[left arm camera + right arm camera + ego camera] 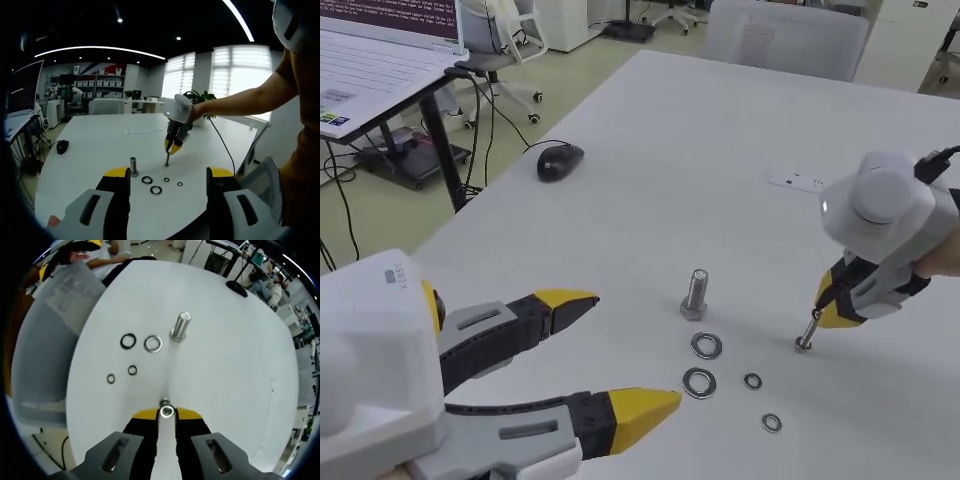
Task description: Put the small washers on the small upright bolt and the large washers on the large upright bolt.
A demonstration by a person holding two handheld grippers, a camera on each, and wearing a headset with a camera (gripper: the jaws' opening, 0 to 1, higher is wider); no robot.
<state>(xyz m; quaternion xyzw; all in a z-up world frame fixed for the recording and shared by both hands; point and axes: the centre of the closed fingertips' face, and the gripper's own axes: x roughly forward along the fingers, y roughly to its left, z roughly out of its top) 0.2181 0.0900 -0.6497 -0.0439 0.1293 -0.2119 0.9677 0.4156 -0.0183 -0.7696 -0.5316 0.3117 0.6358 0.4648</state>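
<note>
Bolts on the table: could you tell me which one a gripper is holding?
The small bolt, pinched in the right gripper; the large bolt stands free.

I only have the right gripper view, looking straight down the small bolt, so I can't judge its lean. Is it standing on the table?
Observer: Yes. In the head view the small bolt has its lower end on the table and is close to upright.
Operator: Is the other gripper free to fetch a washer?
Observer: The left gripper is open and holds nothing.
</note>
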